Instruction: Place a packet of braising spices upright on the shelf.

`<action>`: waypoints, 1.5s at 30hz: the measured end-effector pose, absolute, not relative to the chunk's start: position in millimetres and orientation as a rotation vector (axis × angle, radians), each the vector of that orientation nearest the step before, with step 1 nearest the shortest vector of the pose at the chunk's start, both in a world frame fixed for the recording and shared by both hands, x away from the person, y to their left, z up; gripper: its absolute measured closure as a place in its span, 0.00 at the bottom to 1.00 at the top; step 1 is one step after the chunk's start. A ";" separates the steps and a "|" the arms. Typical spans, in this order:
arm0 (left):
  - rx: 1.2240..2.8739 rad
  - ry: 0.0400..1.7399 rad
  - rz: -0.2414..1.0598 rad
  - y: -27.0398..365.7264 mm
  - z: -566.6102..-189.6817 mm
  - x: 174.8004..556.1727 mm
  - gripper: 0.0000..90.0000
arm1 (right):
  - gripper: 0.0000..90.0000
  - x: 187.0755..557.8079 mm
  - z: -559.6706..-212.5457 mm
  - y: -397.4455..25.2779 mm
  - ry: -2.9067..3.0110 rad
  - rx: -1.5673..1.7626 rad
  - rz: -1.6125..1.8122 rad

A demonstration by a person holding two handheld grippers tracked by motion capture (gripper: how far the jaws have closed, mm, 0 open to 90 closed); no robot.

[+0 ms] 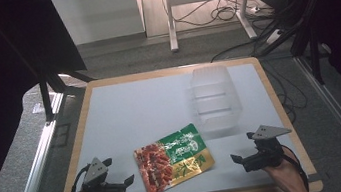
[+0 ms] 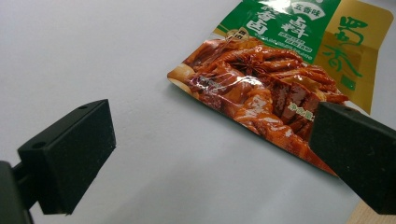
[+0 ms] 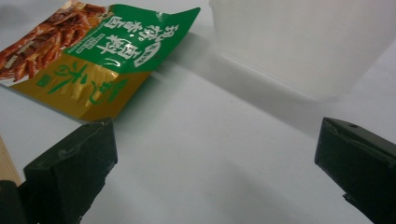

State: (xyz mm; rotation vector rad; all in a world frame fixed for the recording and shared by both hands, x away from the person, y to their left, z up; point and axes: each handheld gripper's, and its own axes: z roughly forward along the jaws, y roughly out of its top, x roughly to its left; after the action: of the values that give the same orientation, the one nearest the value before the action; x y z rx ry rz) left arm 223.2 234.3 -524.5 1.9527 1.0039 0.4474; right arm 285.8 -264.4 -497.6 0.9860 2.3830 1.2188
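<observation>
Snack pouch (image 1: 173, 158) lies flat near the front edge of the table (image 1: 124, 107), between the two grippers and touching neither. It sits just in front of the clear plastic container (image 1: 213, 98), which is well back on the right half.

Step, as I read it: pre-grasp. Nothing held, both tools parked at the near edge.

- Table: white matte top, light wood border, flat and bare apart from these two items.
- Container: translucent, rectangular, ribbed walls, rounded corners. Rigid-looking. I cannot tell if the opening faces up.
- Pouch: glossy film, green and gold print, photo of red-brown food. Thin, slightly puckered, one corner curls up off the surface in the right gripper view (image 3: 93, 60).
- Left gripper (image 1: 122, 171): jaws spread wide, empty, pouch edge just beyond one jaw.
- Right gripper (image 1: 243, 147): jaws wide apart, empty, facing the gap between pouch and container.

Next move likely: left closes on the pouch's near edge. Film is slick and lies flat, so pinch a raised edge or corner, not the face.
</observation>
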 end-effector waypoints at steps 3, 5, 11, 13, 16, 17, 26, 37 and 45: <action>1.954 1.003 0.448 234.2 -524.5 223.2 0.01 | 0.00 286.5 -498.7 -259.8 2.393 0.971 1.223; 1.955 1.004 0.448 234.1 -524.5 223.3 0.01 | 0.00 287.2 -499.8 -255.4 2.408 0.962 1.225; 1.956 1.006 0.450 233.9 -524.5 223.3 0.01 | 0.00 289.5 -500.4 -246.8 2.426 0.945 1.231; 1.956 1.006 0.450 233.9 -524.5 223.4 0.01 | 0.00 290.9 -500.2 -243.8 2.436 0.939 1.228; 1.957 1.008 0.449 233.8 -524.6 223.6 0.01 | 0.00 293.0 -501.5 -238.9 2.471 0.934 1.232; 1.957 1.008 0.449 233.8 -524.7 223.7 0.00 | 0.00 293.4 -502.1 -237.1 2.478 0.930 1.231; 1.960 1.008 0.451 233.3 -524.8 223.8 0.00 | 0.01 298.7 -502.6 -222.9 2.495 0.929 1.249; 1.963 1.008 0.450 233.2 -524.9 224.2 0.00 | 0.01 307.8 -508.4 -201.5 2.531 0.946 1.244; 1.965 1.010 0.453 233.3 -524.9 224.3 0.00 | 0.01 313.1 -508.8 -190.0 2.540 0.968 1.262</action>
State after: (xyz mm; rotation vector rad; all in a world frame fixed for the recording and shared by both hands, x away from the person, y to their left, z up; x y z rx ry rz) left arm 224.3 233.3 -524.9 1.9651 1.0100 0.4528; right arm 313.1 -190.0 -508.8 0.9677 2.5398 1.2621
